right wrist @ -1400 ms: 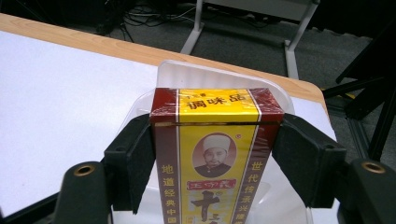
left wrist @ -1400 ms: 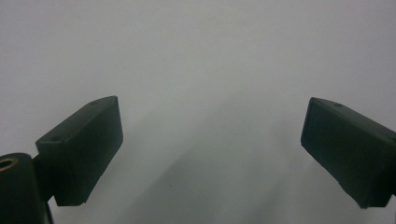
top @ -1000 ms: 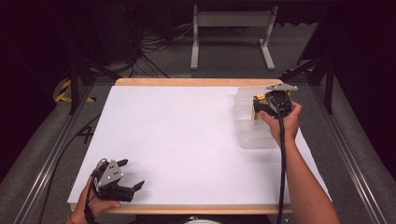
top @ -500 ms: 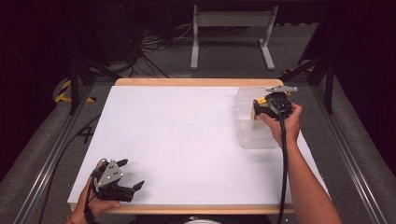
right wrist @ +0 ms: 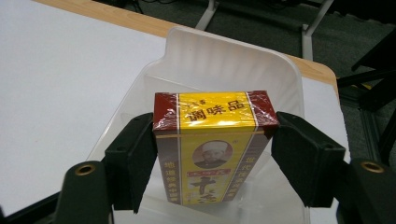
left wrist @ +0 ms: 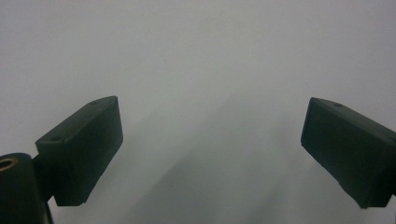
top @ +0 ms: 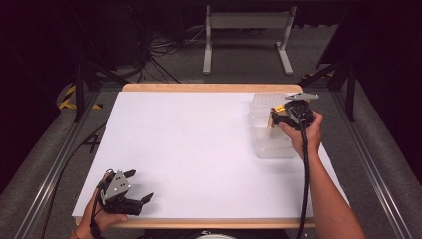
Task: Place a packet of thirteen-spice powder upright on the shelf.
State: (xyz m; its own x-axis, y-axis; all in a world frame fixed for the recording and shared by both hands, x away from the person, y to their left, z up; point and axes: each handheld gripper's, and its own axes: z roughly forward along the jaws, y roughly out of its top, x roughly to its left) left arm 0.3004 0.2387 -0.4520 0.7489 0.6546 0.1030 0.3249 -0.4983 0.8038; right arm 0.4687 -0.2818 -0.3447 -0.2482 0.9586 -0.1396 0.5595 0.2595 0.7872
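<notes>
white tabletop (top: 199, 149) fills mid-frame, dark floor around it. at right of the high view your right gripper (top: 278, 117) reaches over the clear plastic bin (top: 271, 147), forearm stretched up from the bottom edge; its jaws have just been closing and now clamp a yellow-and-red seasoning box (right wrist: 212, 149), barely visible from above. lower left, your left gripper (top: 139, 186) rests jaws wide.
</notes>
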